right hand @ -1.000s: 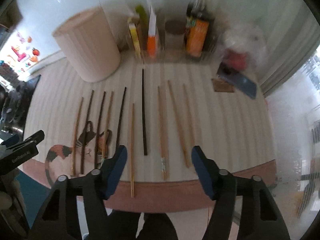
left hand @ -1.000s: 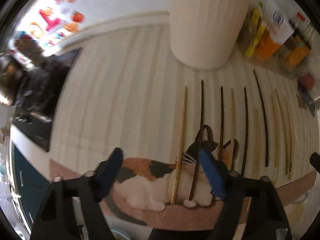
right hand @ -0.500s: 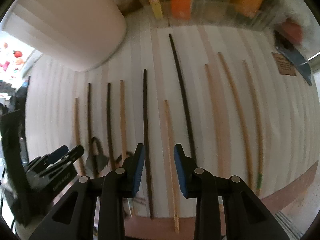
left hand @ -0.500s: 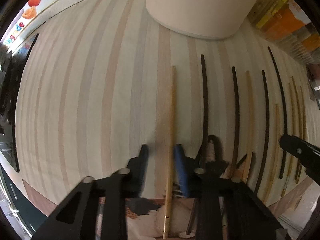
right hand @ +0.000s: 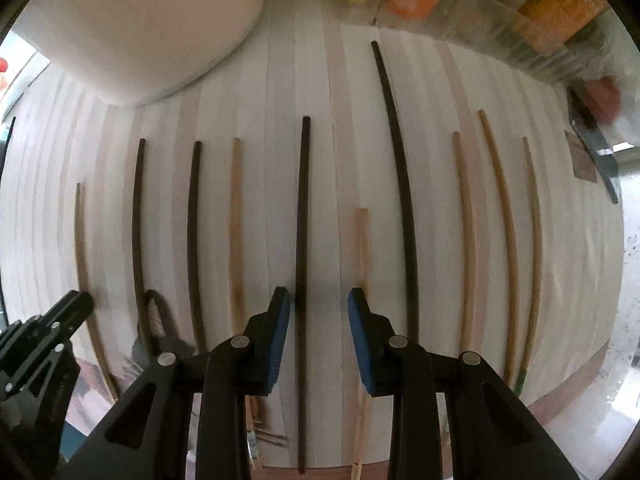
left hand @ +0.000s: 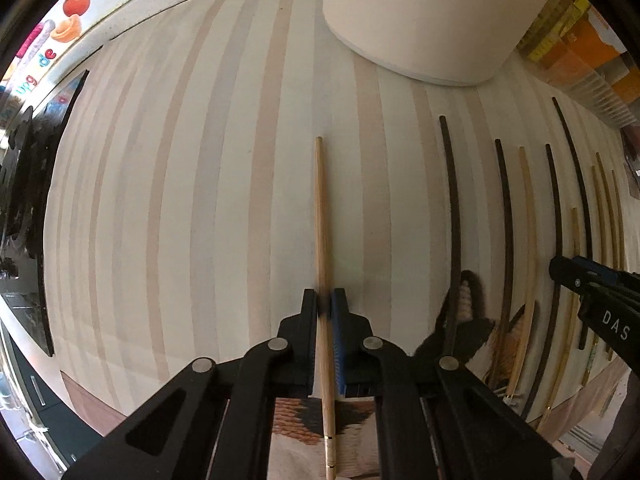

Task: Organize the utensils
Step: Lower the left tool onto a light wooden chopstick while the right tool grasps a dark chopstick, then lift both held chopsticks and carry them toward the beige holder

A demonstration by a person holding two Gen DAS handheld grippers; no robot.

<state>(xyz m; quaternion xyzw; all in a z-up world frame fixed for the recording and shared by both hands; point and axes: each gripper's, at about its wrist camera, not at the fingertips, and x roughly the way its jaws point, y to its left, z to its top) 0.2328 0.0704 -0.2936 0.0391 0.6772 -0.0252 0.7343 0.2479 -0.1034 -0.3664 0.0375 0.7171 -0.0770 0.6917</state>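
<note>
one slim round wooden chopstick pinched by left gripper.

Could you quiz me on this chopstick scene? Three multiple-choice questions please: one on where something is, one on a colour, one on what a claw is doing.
1. Where does the big cream container stand?
A. at the far end of the mat, beyond the chopsticks
B. at the near edge, under the claws
C. on top of the chopsticks

2. What colour is the chopstick between the right claw's fingers?
A. pale wood
B. dark
C. green

3. What is the left claw doing?
A. standing wide open
B. closed on a pale chopstick
C. holding a dark one

Answers: A, it sits past the sticks' far tips; B, the stick there is nearly black; B, both fingers press the pale stick.
</note>
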